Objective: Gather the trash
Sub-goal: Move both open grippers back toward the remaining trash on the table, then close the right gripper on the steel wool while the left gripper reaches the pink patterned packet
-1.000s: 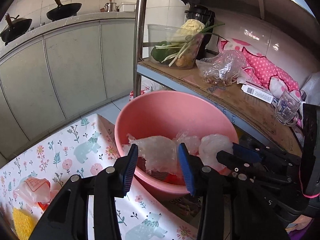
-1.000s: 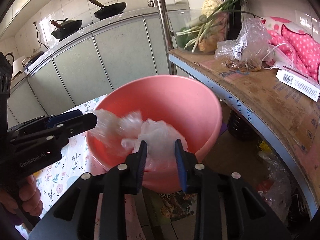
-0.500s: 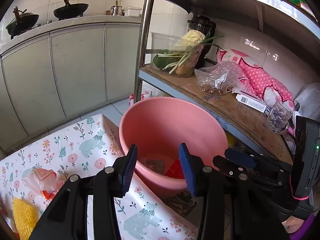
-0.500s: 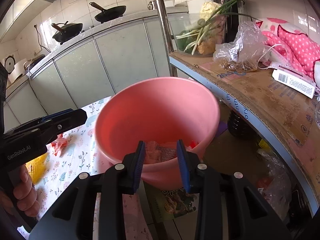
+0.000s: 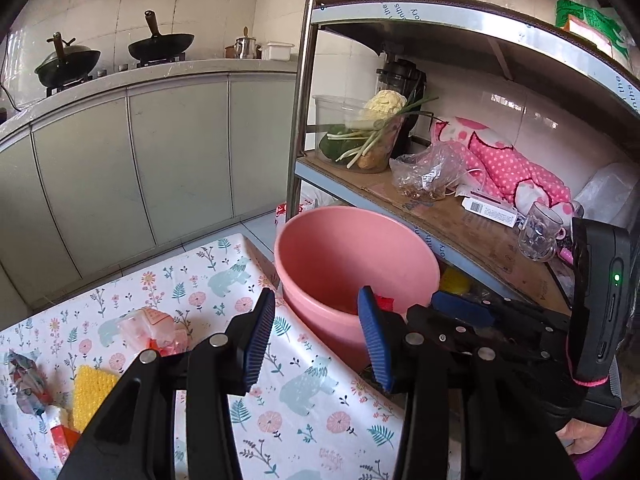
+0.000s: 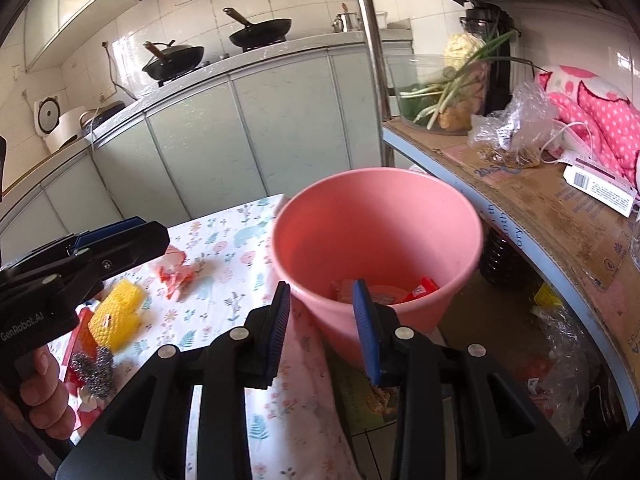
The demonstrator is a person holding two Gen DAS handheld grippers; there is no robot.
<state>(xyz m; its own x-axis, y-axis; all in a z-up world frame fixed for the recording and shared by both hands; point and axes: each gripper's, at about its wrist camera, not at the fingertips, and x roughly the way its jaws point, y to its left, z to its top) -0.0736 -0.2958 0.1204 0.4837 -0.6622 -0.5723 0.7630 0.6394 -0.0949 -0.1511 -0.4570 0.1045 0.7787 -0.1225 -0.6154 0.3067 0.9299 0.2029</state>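
Trash already lies in my pink bucket (image 6: pixel 376 216); wrappers (image 6: pixel 174 274) and yellow sponge (image 6: pixel 116 312) wait lower left; left gripper (image 5: pixel 316 334) and right gripper (image 6: pixel 322 322) gape empty.

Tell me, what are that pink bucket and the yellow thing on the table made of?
The pink bucket looks like moulded plastic: one even colour, smooth matte wall, thin rim. The yellow thing seems a soft foam or mesh scrubbing pad, judging by its dimpled grid surface; I can't be sure.

pink bucket (image 5: pixel 352 256) bottom hidden, wrappers (image 6: pixel 420 290) half-hidden
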